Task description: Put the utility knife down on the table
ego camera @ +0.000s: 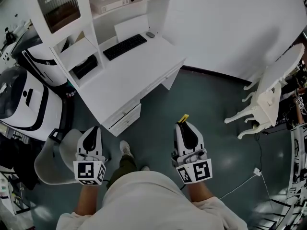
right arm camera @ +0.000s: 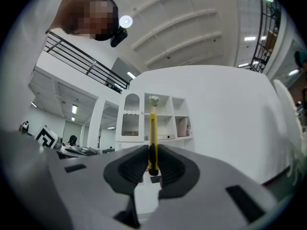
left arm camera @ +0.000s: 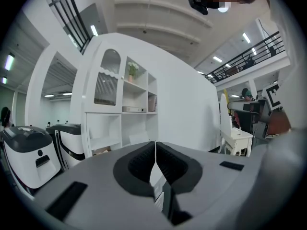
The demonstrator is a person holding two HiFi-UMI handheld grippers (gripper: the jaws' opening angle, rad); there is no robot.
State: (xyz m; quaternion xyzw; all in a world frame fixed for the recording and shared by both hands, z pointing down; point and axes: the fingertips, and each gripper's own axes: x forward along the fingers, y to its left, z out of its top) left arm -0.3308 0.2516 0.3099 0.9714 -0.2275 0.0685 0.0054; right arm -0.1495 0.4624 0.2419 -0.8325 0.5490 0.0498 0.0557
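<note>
A yellow utility knife stands up between the black pads of my right gripper, which is shut on its lower end. From the head view the knife's yellow tip pokes out ahead of the right gripper, held over the green floor in front of the white desk. My left gripper hovers level with it, to the left, near the desk's drawers. Its pads meet with nothing between them. The desk and its white shelf unit lie straight ahead in both gripper views.
A black keyboard and a mouse lie on the desk under the shelves. A grey chair seat sits beside my left gripper. A white ornate chair stands to the right, with a cable across the floor. White-and-black machines stand at the left.
</note>
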